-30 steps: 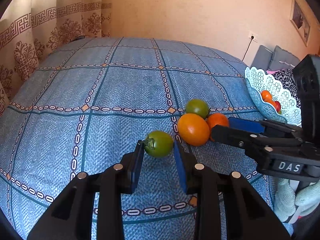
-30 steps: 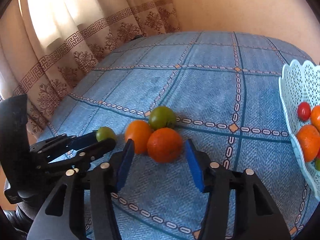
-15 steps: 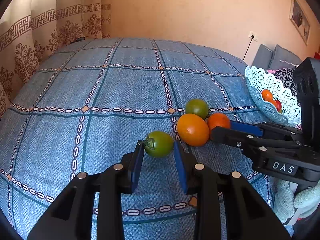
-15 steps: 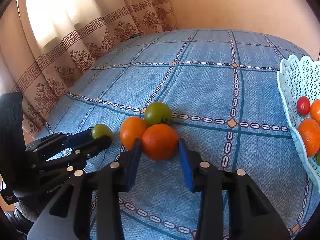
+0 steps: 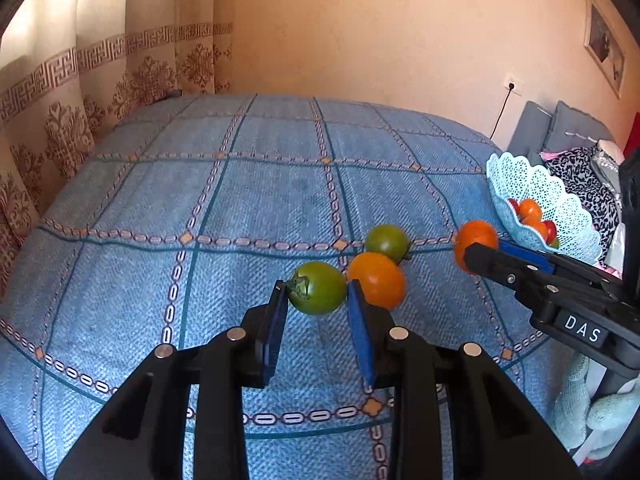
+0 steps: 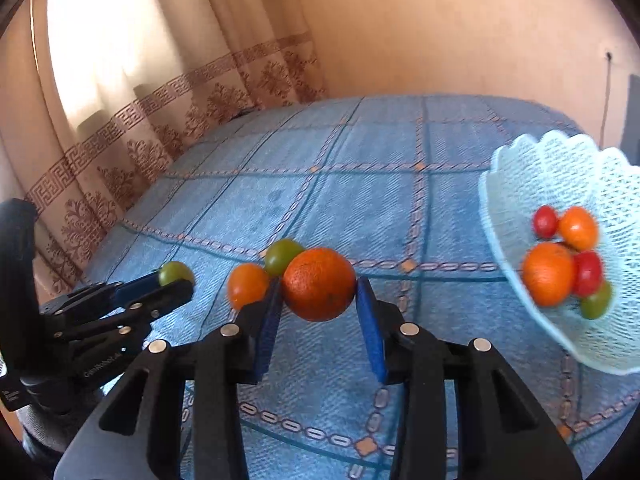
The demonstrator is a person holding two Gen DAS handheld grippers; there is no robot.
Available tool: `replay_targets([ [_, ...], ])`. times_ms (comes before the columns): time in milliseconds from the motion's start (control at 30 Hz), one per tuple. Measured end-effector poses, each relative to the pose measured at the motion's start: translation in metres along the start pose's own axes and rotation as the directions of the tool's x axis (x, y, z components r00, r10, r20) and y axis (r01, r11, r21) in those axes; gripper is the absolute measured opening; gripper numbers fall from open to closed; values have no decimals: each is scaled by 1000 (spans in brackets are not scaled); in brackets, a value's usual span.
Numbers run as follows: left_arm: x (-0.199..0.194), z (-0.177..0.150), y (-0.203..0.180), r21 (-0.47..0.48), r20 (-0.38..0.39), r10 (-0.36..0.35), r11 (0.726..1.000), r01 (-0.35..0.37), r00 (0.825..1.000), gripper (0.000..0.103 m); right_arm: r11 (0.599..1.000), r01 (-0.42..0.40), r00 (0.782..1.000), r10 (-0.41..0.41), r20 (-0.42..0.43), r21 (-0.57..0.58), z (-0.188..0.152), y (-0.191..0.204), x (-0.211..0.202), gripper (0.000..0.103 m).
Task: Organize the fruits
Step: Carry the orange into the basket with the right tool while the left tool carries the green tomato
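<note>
Right wrist: right claw (image 6: 318, 302) just closed, pinching orange (image 6: 319, 284); left claw (image 5: 318, 300) pinching green tomato (image 5: 318, 288).

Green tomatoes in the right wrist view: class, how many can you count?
3: one between the left gripper's fingers, one on the bedspread behind the oranges, one in the basket; more may be hidden there.

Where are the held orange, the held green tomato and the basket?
orange (image 6: 319, 290): right wrist view, middle of its peel.
green tomato (image 5: 318, 288): left wrist view, middle of its skin.
basket (image 6: 516, 168): right wrist view, bare lattice wall near the rim.
</note>
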State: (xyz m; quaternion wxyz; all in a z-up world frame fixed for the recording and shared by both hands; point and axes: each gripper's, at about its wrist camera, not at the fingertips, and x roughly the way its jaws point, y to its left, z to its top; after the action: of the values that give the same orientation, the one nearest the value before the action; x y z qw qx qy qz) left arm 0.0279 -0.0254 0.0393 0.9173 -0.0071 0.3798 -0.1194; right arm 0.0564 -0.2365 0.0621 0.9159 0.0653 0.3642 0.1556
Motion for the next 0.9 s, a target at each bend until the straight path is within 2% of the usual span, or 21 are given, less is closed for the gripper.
replay_targets([
  [433, -10, 23, -44, 70, 45, -35, 997, 32, 998, 31, 996, 56, 994, -63, 93, 74, 6, -35, -42, 39],
  [900, 3, 46, -108, 155, 41, -119, 982, 111, 992, 31, 964, 133, 972, -172, 159, 232, 12, -110, -83, 39],
])
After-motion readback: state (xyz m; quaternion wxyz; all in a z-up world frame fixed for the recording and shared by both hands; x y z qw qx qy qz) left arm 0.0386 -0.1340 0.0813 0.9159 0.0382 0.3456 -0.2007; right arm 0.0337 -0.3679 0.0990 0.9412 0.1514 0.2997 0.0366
